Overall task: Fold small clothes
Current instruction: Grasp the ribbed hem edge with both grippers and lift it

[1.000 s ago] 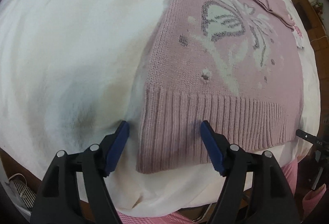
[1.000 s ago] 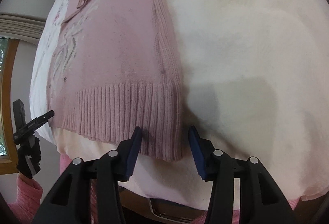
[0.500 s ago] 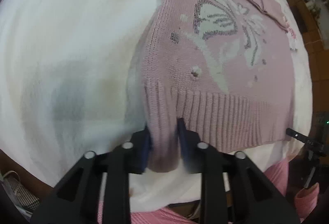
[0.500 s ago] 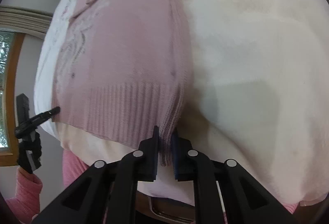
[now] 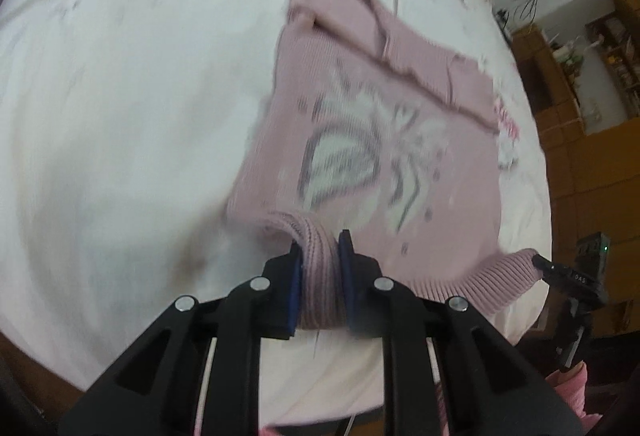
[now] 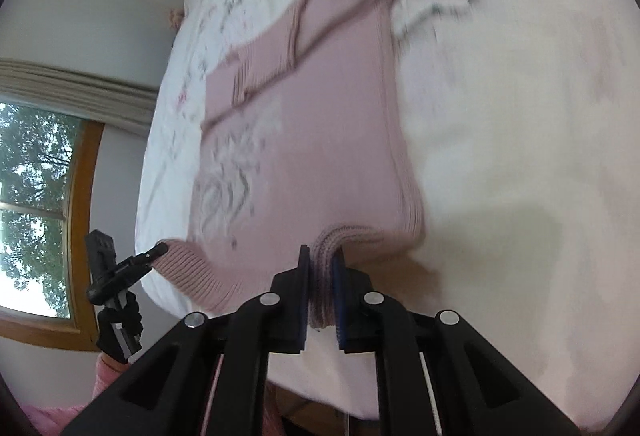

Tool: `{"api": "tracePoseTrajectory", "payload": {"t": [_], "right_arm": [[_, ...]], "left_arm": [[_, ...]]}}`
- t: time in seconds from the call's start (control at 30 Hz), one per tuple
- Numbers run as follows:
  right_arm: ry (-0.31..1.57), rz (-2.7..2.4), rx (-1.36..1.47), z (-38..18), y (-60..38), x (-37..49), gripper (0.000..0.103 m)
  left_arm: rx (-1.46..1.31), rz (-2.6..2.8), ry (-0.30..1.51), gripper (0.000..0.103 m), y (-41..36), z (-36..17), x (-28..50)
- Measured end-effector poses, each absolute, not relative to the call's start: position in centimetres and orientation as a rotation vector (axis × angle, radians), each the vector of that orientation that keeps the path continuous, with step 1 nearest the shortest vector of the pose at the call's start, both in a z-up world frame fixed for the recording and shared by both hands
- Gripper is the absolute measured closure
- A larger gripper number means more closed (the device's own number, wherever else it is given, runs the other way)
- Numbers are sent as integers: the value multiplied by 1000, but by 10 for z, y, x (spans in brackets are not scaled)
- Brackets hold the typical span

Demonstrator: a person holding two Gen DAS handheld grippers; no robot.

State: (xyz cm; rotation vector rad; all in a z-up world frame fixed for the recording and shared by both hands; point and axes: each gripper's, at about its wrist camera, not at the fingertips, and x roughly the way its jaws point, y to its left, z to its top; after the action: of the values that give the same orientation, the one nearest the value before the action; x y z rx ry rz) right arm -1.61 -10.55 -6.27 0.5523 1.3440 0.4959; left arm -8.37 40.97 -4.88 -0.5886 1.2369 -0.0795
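Only legible marking: small white characters, apparently "DAS", on the black body of the right gripper (image 5: 576,278) seen from the left wrist view; blurred, reading uncertain; nothing readable in the right wrist view.

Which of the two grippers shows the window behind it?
The right gripper; its view includes the window, while the left gripper shows wooden furniture instead.

Both handheld tools look the same: the left black plastic two-finger gripper (image 5: 319,250) and the right black plastic two-finger gripper (image 6: 321,256) have chunky triangular cut-out arms, round silver screws and blue finger pads (image 5: 295,288). The person wears a fuzzy pink knit sleeve (image 6: 105,376) and a black glove (image 6: 120,328).
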Motion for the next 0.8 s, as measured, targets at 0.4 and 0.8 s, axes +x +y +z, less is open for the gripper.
{"api": "tracePoseTrajectory", "payload": {"t": [0.4, 0.8], "right_arm": [[1341, 462, 570, -88, -111, 83, 93], [1426, 449, 594, -132, -112, 130, 90]], "left_arm": [[-632, -19, 1177, 88, 436, -73, 10], [-688, -21, 1229, 85, 446, -120, 55]]}}
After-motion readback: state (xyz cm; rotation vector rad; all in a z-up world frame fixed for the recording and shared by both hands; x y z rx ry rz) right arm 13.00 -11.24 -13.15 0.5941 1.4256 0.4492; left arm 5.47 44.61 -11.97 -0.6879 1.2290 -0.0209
